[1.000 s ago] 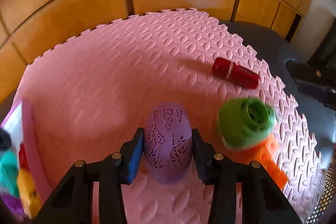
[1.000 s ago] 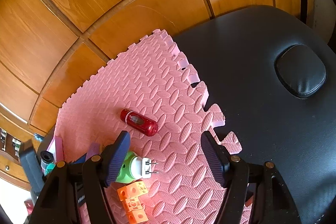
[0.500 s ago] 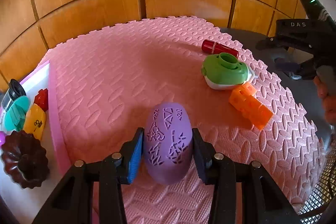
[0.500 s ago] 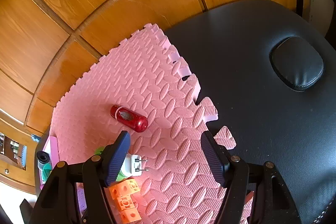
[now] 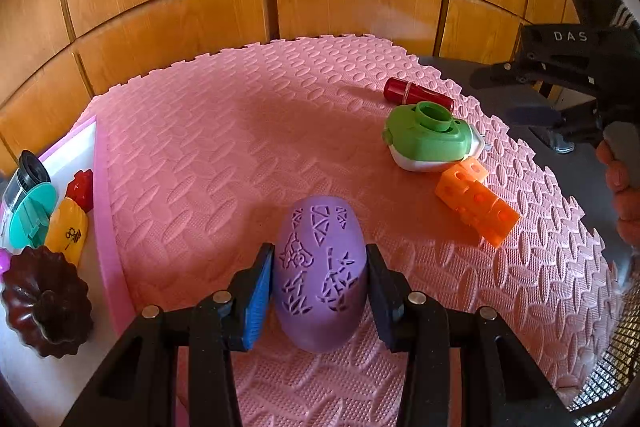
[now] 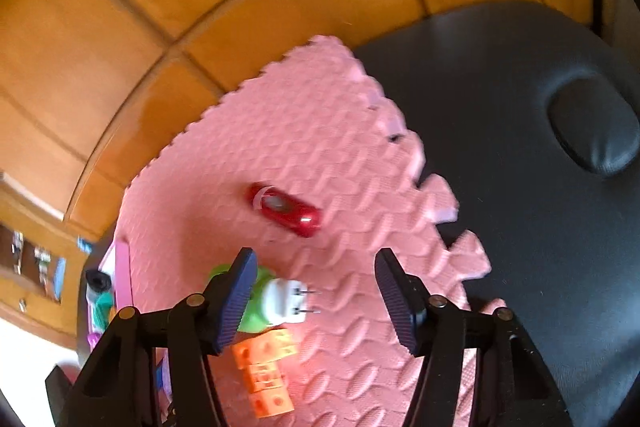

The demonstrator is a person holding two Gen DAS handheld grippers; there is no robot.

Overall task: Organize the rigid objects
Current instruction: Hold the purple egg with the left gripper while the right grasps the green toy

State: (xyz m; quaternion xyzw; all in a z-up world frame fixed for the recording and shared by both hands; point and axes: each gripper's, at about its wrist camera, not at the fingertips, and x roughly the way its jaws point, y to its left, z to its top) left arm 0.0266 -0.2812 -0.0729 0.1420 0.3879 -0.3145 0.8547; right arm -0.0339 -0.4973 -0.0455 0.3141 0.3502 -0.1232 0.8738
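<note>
a: wood panelling behind, pink foam mat point(image 5: 224, 147) as work surface. left gripper point(image 5: 320, 287)?

b: clamped on the purple egg point(image 5: 320, 275), near the white tray point(image 5: 24, 379) of sorted items, likely bound there.

a: right gripper point(image 6: 316, 303)?

b: wide, empty, above the red cylinder point(image 6: 285, 209), probably next.

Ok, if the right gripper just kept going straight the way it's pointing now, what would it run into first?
Probably the bare pink foam mat. The right gripper is open and empty, and between its fingers lies only mat. The red cylinder lies just beyond, and the green plug-in device sits behind the left finger. Depth is unclear.
</note>
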